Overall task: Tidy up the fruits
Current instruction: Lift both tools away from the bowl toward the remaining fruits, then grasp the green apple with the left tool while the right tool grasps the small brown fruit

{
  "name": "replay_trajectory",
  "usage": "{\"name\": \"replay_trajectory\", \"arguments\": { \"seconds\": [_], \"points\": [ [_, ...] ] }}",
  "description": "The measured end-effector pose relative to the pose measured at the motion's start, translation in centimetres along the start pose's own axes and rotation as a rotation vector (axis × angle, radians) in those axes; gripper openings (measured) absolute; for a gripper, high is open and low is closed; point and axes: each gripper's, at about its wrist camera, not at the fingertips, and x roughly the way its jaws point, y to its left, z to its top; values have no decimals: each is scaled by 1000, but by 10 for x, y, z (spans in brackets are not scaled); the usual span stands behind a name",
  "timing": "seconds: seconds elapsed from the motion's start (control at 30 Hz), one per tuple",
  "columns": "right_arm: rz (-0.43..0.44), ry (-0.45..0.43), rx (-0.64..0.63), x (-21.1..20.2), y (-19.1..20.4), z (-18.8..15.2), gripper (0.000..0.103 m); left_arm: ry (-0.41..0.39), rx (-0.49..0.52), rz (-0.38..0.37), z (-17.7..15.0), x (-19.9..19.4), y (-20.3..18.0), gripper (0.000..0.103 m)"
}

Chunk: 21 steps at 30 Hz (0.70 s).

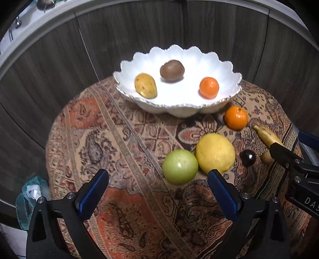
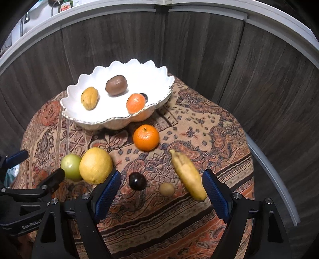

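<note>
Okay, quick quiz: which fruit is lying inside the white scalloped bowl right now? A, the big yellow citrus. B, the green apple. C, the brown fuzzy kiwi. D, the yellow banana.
C: the brown fuzzy kiwi sits inside the white scalloped bowl, while the banana, green apple and big yellow citrus lie on the patterned cloth.

the left gripper [image 2: 35, 173], seen at the left edge of the right wrist view, bears "genrobot" in pale letters on its black body. in the left wrist view the right gripper [image 1: 295, 147] shows "das", cut by the frame edge. a bottle [image 2: 64, 7] label on the counter is perhaps printed, too blurred to read.
</note>
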Motion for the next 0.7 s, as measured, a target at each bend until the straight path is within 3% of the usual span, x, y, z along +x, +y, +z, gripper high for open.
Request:
{"name": "replay_trajectory", "arguments": {
  "seconds": [0.23, 0.53, 0.7],
  "points": [
    [-2, 29, 20, 12, -1, -5, 84, 40, 32, -24, -4, 19, -7, 96],
    [-18, 96, 73, 27, -3, -14, 84, 46, 149, -43, 3, 34, -15, 90],
    [-37, 124, 75, 33, 0, -19, 84, 52, 220, -72, 5, 46, -17, 80]
  ]
}}
